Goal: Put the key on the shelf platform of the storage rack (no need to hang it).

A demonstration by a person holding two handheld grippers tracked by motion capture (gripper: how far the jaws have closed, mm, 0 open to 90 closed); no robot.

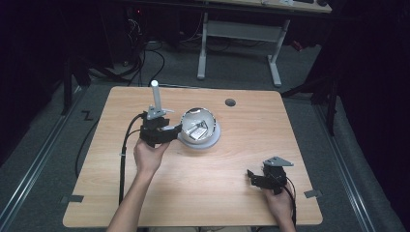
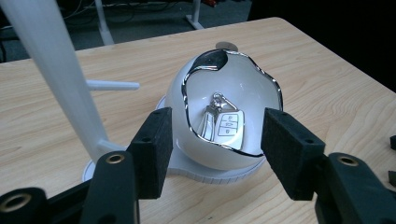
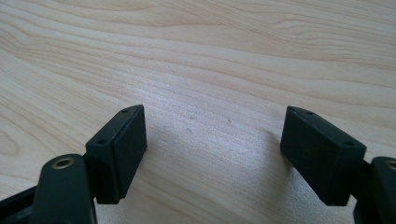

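The right gripper (image 1: 258,178) rests wide open on the wooden table (image 1: 232,193), near its front right edge. Farther in, the left gripper (image 2: 215,149) stands open, its pads flanking the tilted white bowl (image 2: 247,79), whose opening faces it. Inside lies a car key fob (image 2: 227,127), long axis running away from the gripper, key ring at the far end. A white post (image 2: 60,79) stands beside.

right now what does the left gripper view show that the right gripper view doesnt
Left gripper view: a white bowl tilted on its base, a key fob inside, and a white stand beside it, seen between open jaws. Right gripper view: its own open jaws over bare wood, nothing between them. Both: the wooden table.
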